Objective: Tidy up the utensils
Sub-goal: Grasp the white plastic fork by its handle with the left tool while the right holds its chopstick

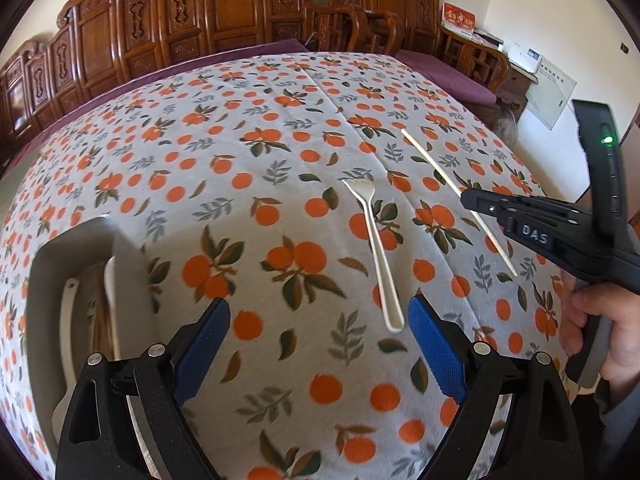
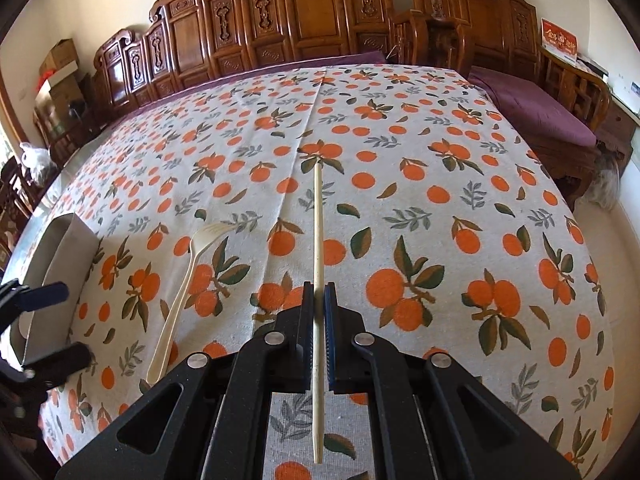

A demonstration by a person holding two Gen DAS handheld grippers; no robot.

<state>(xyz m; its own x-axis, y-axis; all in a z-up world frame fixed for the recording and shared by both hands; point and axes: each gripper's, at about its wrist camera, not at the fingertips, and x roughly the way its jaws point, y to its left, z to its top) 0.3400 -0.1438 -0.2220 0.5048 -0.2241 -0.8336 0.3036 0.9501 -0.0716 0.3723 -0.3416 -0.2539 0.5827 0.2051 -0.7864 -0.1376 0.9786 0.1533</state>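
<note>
The chopstick (image 2: pixel 318 264) is lying on the orange-print tablecloth (image 2: pixel 420 184), pointing toward 12 o'clock, with the right gripper (image 2: pixel 319 300) closing its blue pads tight against the stick's near half. At 9 o'clock from it, the pale plastic fork (image 2: pixel 180 296) is resting flat on the cloth. Farther toward 9 o'clock, a grey tray (image 1: pixel 48 280) is sitting with utensils inside. The left gripper (image 1: pixel 318 312) is hovering with jaws spread wide, empty, near the fork's handle end.

Chopstick (image 2: pixel 317 240) middle hidden between closed blue pads (image 2: pixel 330 336), grey tray (image 1: pixel 44 280) cut by left edge — contents blurred, indistinct.
</note>
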